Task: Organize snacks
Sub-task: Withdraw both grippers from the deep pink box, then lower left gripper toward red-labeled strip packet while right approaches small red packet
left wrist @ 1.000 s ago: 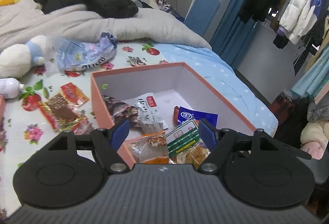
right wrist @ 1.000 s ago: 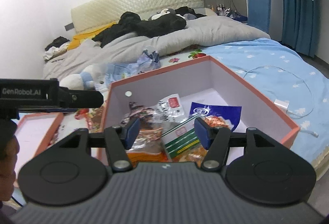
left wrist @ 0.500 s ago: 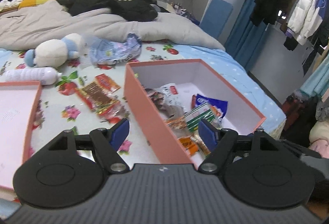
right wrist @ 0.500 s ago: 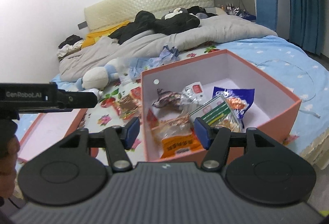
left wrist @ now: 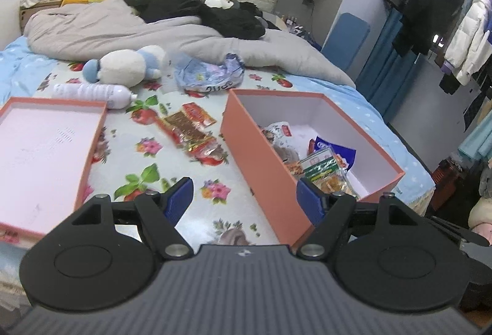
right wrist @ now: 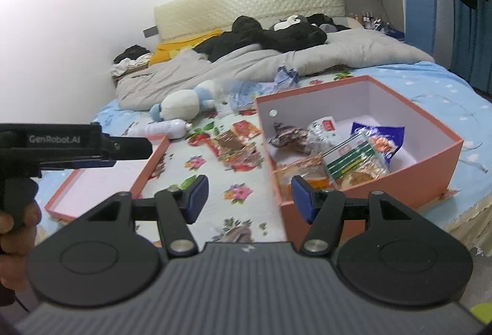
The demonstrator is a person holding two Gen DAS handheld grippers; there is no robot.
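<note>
- Two tools, both mine, hang above a flowered bed (left wrist: pixel 147 181): my left tool (left wrist: pixel 244 199) and right tool (right wrist: pixel 247 196) are spread wide, holding nothing.
- Several snack packets (left wrist: pixel 190 132) lie loose on the bed, just beside the orange box (left wrist: pixel 255 156), which already contains other packets (right wrist: pixel 353 159).
- Separate box lid (left wrist: pixel 46 150) lies to the left.
- Loose packets look light, crinkly and slippery; I judge a pinch on a flat sealed edge safest.
</note>
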